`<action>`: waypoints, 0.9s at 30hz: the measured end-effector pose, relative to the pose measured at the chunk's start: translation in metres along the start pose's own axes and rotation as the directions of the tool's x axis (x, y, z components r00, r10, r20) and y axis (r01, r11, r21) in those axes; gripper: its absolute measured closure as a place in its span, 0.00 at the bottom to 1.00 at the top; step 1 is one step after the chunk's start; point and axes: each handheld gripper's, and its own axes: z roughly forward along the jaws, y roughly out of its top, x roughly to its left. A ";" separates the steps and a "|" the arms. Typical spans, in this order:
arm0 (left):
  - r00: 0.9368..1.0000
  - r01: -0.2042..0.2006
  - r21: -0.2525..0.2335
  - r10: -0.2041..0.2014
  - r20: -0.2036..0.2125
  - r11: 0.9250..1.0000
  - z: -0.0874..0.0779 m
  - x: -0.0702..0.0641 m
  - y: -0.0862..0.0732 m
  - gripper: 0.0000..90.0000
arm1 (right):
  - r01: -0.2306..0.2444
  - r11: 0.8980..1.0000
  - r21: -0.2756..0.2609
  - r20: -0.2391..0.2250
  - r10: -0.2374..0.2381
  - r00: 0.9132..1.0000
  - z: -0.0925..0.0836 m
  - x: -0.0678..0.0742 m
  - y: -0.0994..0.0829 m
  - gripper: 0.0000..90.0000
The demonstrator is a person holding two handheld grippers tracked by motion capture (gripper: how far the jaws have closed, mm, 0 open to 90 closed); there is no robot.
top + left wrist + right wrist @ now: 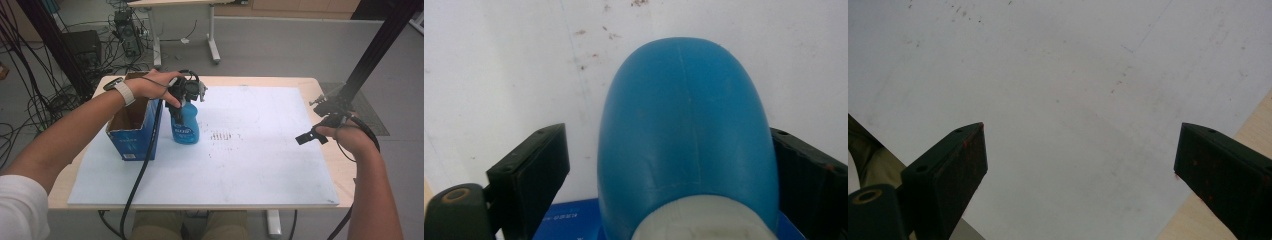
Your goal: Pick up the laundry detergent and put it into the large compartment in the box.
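In the high view, a blue bottle (185, 125) stands upright on the white board (260, 165), just beside the open blue box (132, 135), on the side away from the box's near left corner. The left gripper (181, 102) sits over the top of the bottle, pointing down, with a hand around it. The right gripper (312, 136) hangs far from the bottle, over the board's edge, and takes no part. In the left gripper view, the bottle (686, 135) looks smooth and round, blue all over, with a white neck at the bottom of the picture. The 2 black jaws stand on either side of it. The far jaw looks to be touching the bottle's side, but the near jaw has a clear gap, so the bottle is between the jaws and not yet pinched. A strip of the blue box (569, 220) shows behind the bottle. To do this step well, the hand should probably slide so the bottle sits in the middle, then squeeze slowly on the narrow part near the neck, because the round sides could slip out. In the right gripper view, the right gripper (1080, 155) has its 2 jaws spread wide with nothing between them, over the bare board (1063, 65).
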 end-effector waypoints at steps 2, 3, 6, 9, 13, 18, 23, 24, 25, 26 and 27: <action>1.000 -0.003 0.000 0.003 -0.001 1.000 0.000 0.000 0.000 0.14 | 0.001 1.000 0.002 0.001 -0.001 1.000 0.000 0.000 0.000 0.07; 1.000 -0.004 0.000 0.004 -0.002 1.000 0.000 0.000 0.000 0.15 | -0.001 1.000 0.000 -0.001 0.001 1.000 0.000 0.000 0.000 0.07; 1.000 -0.008 0.001 0.008 -0.002 1.000 0.000 0.000 0.001 0.18 | -0.001 1.000 0.000 -0.001 0.001 1.000 0.000 0.000 0.000 0.07; 1.000 -0.008 0.002 0.008 -0.002 1.000 0.000 -0.001 0.001 0.19 | -0.001 1.000 -0.001 -0.001 0.001 1.000 0.000 -0.001 0.000 0.07; 1.000 -0.008 0.006 0.008 -0.002 1.000 0.000 -0.001 0.001 0.20 | -0.002 1.000 -0.003 -0.001 0.002 1.000 -0.001 -0.001 -0.001 0.07; 1.000 -0.009 0.005 0.009 -0.005 1.000 0.001 -0.001 0.001 0.21 | -0.001 1.000 -0.004 0.001 0.001 1.000 -0.001 0.000 -0.001 0.07; 1.000 -0.007 0.008 0.007 -0.004 1.000 0.001 -0.001 0.002 0.25 | -0.001 1.000 -0.004 -0.002 0.001 1.000 0.000 -0.001 -0.001 0.07; 1.000 -0.006 0.008 0.006 -0.005 1.000 0.001 -0.002 0.002 0.25 | 0.000 1.000 -0.004 -0.003 0.000 1.000 0.000 -0.001 -0.001 0.07; 1.000 -0.004 0.008 0.004 -0.004 1.000 0.001 -0.002 0.002 0.27 | 0.000 1.000 -0.004 -0.003 0.000 1.000 0.000 -0.001 -0.001 0.07; 1.000 -0.007 0.010 0.007 -0.003 1.000 0.001 -0.001 0.002 0.29 | 0.000 1.000 -0.005 -0.003 0.000 1.000 0.000 -0.001 -0.001 0.07; 1.000 -0.006 0.012 0.006 -0.001 1.000 0.001 -0.001 0.003 0.30 | 0.002 1.000 -0.006 -0.002 -0.002 1.000 0.000 -0.001 -0.001 0.07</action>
